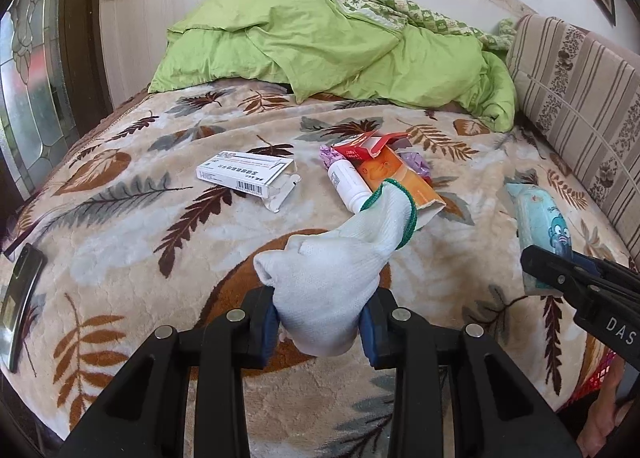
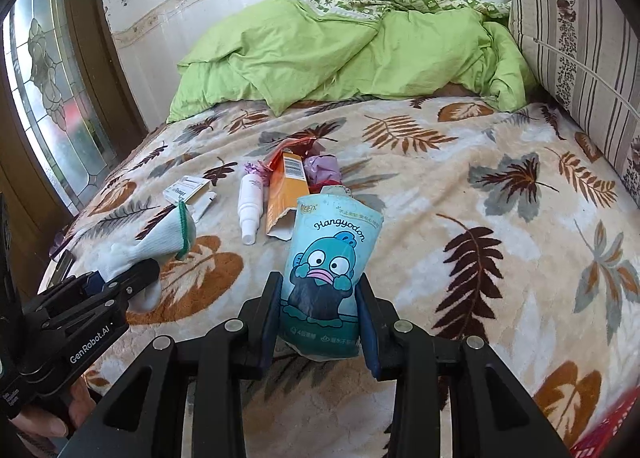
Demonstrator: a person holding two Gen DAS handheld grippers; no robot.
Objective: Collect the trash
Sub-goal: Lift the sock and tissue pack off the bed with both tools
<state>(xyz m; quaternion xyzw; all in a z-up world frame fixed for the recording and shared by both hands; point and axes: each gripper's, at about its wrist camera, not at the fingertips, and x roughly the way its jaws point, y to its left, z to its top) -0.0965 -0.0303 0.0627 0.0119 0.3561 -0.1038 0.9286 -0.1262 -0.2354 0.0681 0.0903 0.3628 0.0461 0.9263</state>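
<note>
My left gripper (image 1: pixel 320 328) is shut on a white knit glove (image 1: pixel 336 258) with a green cuff, held above the bed; it also shows in the right wrist view (image 2: pixel 148 246). My right gripper (image 2: pixel 320 328) is shut on a light blue tissue pack (image 2: pixel 328 262) with a cartoon face, also seen in the left wrist view (image 1: pixel 540 225). Ahead on the bed lie a white medicine box (image 1: pixel 244 173), a white bottle (image 1: pixel 348 185), an orange carton (image 1: pixel 400 181), a red packet (image 1: pixel 360 147) and purple wrappers (image 1: pixel 416 163).
The leaf-patterned blanket (image 1: pixel 160 258) covers the bed. A green quilt (image 1: pixel 320 45) is heaped at the far end. A striped cushion (image 1: pixel 580 89) lines the right side. A dark phone (image 1: pixel 20 298) lies at the left edge. A glass door (image 1: pixel 28 77) stands left.
</note>
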